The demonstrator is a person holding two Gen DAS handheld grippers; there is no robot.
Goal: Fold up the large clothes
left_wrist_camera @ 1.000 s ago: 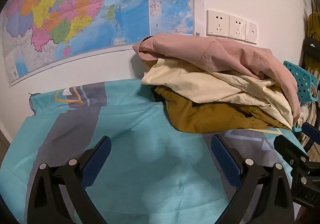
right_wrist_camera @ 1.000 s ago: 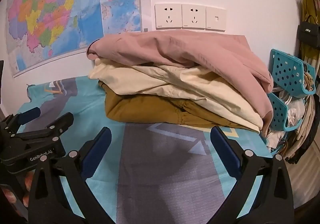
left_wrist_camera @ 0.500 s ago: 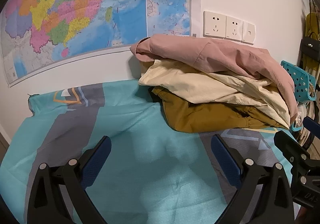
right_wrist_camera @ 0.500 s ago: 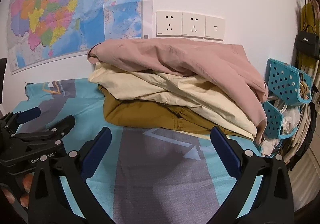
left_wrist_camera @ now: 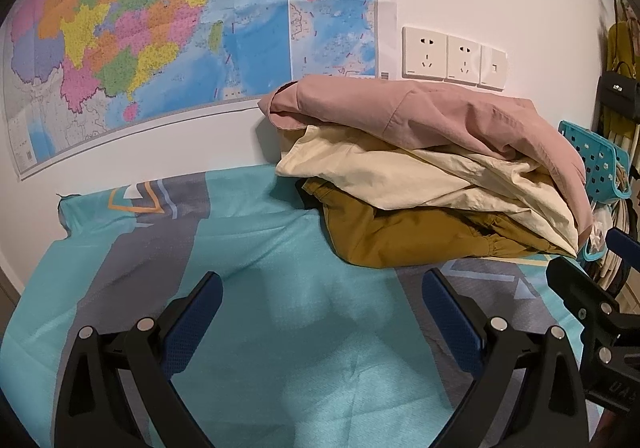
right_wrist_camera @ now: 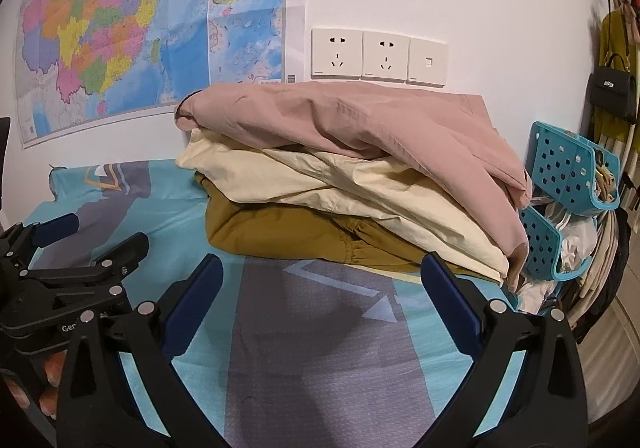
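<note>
Three folded garments are stacked against the wall at the back right of the cloth-covered table: a pink one on top, a cream one under it, a mustard-brown one at the bottom. My left gripper hovers open over bare teal cloth, short of the stack. My right gripper is open too, close in front of the stack's lower edge. Each gripper holds nothing. The left gripper also shows at the left edge of the right wrist view.
A teal and grey patterned cloth covers the table. A large map and wall sockets are behind the stack. Teal perforated baskets with items stand off the table's right edge, with a black bag hanging beyond.
Both grippers have drifted slightly; the stack sits a little lower and nearer in the right wrist view. Nothing was grasped or moved.
</note>
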